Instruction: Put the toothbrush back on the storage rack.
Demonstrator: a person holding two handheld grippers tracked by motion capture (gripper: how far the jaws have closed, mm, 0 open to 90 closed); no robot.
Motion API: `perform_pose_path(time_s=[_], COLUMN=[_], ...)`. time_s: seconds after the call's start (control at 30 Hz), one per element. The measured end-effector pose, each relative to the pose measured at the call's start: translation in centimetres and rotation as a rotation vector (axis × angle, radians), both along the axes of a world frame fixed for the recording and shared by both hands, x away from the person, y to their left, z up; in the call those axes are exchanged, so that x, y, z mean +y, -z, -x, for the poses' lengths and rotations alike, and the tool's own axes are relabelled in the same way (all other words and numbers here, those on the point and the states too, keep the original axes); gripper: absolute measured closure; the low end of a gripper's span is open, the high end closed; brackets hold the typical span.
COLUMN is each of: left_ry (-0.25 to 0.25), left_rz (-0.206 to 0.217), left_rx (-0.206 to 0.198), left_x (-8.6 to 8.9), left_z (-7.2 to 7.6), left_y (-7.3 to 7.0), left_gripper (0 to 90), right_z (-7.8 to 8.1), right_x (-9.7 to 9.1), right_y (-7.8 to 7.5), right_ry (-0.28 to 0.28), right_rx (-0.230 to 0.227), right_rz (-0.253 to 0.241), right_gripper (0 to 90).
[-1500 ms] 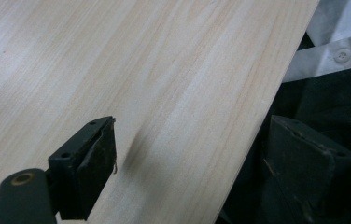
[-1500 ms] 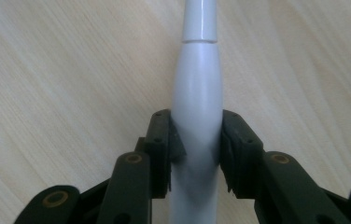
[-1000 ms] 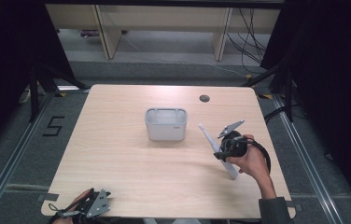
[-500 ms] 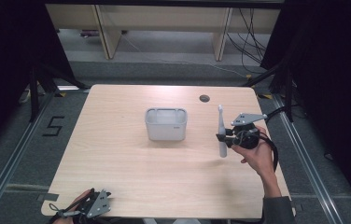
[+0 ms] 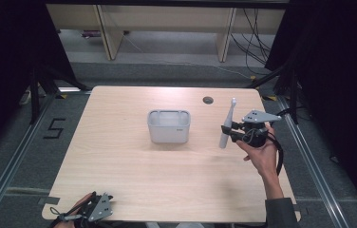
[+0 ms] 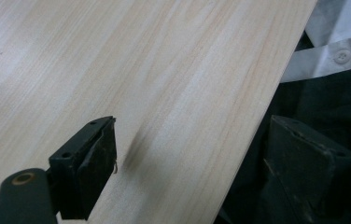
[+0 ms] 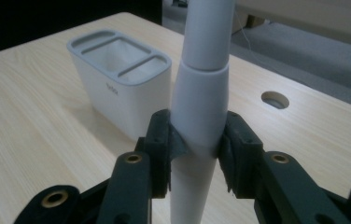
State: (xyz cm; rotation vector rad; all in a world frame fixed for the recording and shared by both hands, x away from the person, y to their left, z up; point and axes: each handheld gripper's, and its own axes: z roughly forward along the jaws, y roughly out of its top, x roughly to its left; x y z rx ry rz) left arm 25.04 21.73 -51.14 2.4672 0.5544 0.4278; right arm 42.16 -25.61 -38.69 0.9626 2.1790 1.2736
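Holder (image 5: pixel 168 126) mid-table, toothbrush (image 5: pixel 226 125) upright to its right – clamped in the right gripper (image 5: pixel 229 132) above the table (image 5: pixel 119 166), cable hole (image 5: pixel 208 100) behind, left gripper (image 5: pixel 96 211) at the near left edge.

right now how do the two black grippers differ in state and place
The right gripper is shut on a white electric toothbrush, held upright off the wooden table beside the grey holder. The left gripper is open and empty, low at the table's near edge. Both have black jaws and a grey plate on top.
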Motion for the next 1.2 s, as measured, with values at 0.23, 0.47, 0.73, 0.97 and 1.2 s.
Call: perform_pose_path(time_s=[0.23,0.47,0.73,0.97,1.2], left_ry=[-0.005,-0.010,-0.008,-0.009,-0.009], left_rz=[0.003,0.005,0.005,0.002,0.003], left_rx=[-0.001,-0.003,-0.005,-0.005,-0.004], left_x=[0.1,0.1,0.1,0.2,0.2], left_z=[-0.1,-0.1,-0.1,-0.2,-0.1], left_y=[0.0,-0.1,-0.1,-0.1,0.0], left_gripper=[16.1,16.2,16.1,16.2,16.2], right_z=[-0.1,-0.5,-1.0,-1.5,-1.9], right_x=[0.7,1.5,2.2,3.0,3.6], right_y=[0.1,-0.2,-0.4,-0.9,-1.2], right_ry=[0.017,-0.005,-0.010,-0.029,-0.040], right_rx=[0.005,-0.025,-0.040,-0.047,-0.029], right_rz=[-0.021,-0.029,-0.058,-0.059,-0.085], right_gripper=[66.7,66.7,66.7,66.7,66.7])
